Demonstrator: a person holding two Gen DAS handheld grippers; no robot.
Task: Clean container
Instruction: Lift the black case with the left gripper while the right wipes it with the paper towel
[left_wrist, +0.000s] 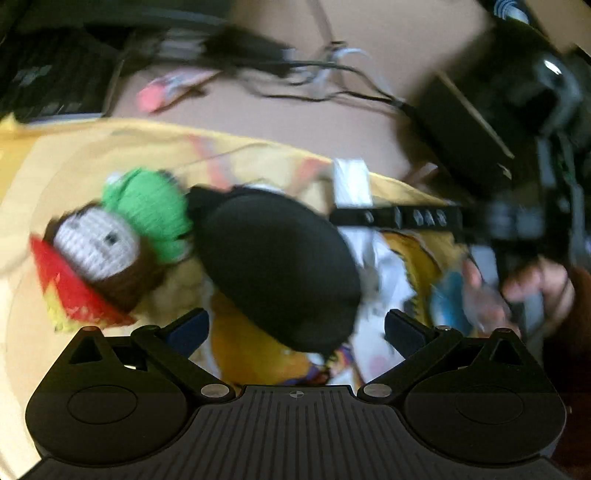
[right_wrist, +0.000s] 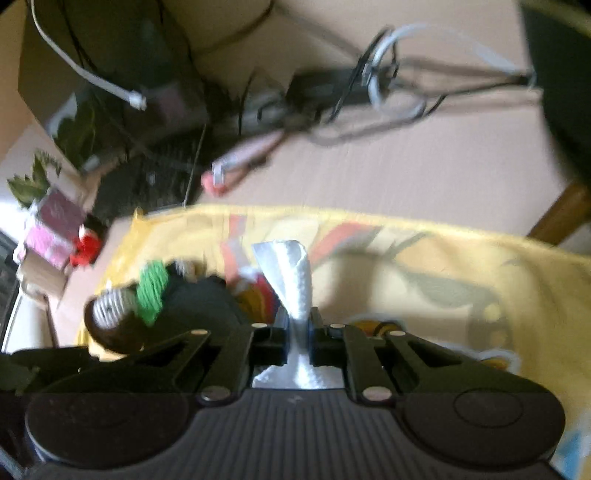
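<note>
Both views are blurred. My left gripper is open, its jaws wide apart on either side of a black oval case that lies on a yellow printed cloth. A crocheted toy with green, white, brown and red parts lies left of the case. My right gripper is shut on a white paper tissue, held above the cloth. In the left wrist view the right gripper reaches in from the right with the tissue. The toy and case also show in the right wrist view.
A tangle of black and white cables and a pink object lie on the table beyond the cloth. A keyboard sits at far left. A pink box and leaves stand at the left edge.
</note>
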